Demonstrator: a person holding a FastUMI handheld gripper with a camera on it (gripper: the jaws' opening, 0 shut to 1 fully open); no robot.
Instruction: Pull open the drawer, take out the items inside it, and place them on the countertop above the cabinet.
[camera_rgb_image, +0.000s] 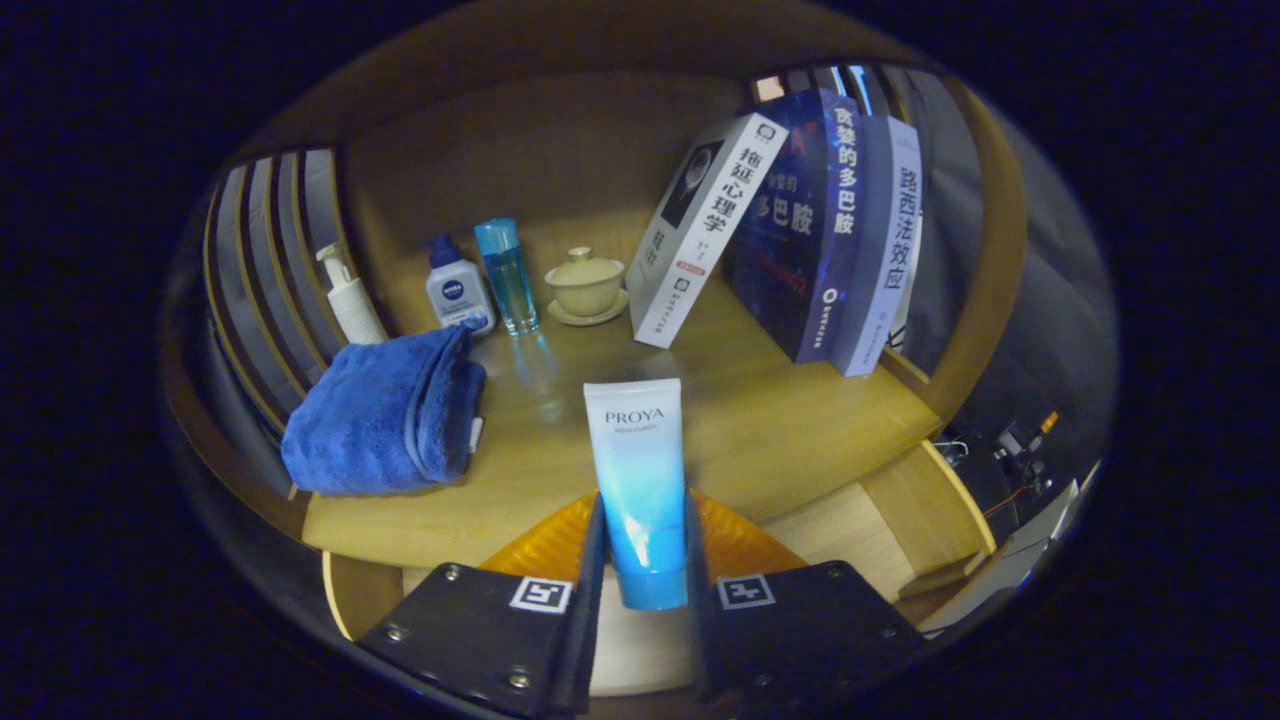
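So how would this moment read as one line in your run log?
gripper: shut on tube | tube: held above countertop | nearby: towel, books

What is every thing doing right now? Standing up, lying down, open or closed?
Gripper: shut on the tube, a finger on each side.
Tube: held above the countertop's front edge, cap toward the camera.
Blue towel: folded, lying on the countertop.
Pump bottle: upright.
Small white bottle: upright, behind the towel.
Clear blue bottle: upright, capped.
Lidded cup: lid on, on its saucer.
Books: standing, leaning right.
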